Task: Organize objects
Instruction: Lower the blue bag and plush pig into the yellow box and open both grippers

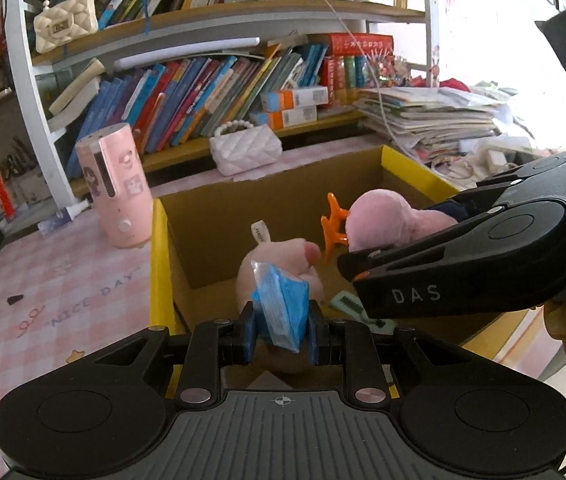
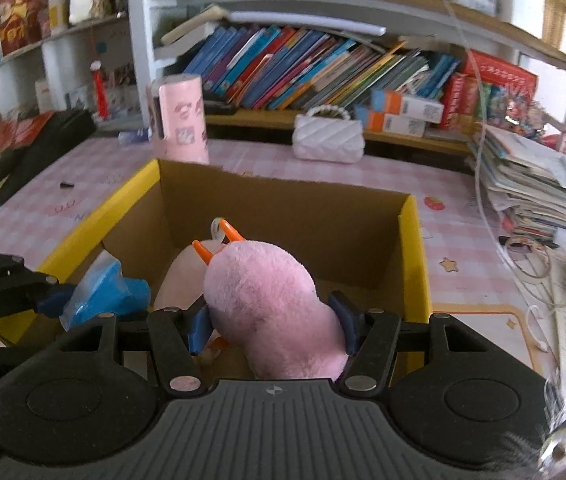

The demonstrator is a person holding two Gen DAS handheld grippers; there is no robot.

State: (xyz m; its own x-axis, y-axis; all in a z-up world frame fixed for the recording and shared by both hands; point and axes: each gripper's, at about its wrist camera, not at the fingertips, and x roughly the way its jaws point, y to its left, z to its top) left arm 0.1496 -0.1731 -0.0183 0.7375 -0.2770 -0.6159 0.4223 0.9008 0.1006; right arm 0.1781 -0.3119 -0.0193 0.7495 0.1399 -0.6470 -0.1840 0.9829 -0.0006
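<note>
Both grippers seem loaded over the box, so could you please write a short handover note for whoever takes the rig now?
Left gripper: shut on a blue packet, above the box.
Right gripper: shut on a pink plush, also over the box.
Done: another plush, an orange clip and a green comb lie inside.
Left: release both. White purse and pink cylinder remain on the table.

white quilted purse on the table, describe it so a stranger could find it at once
Find the open cardboard box on the pink checked tablecloth. Beyond its far wall, before the lowest bookshelf, sits the white quilted purse. Its pearl-bead handle distinguishes it from the tall pink cylinder.
</note>
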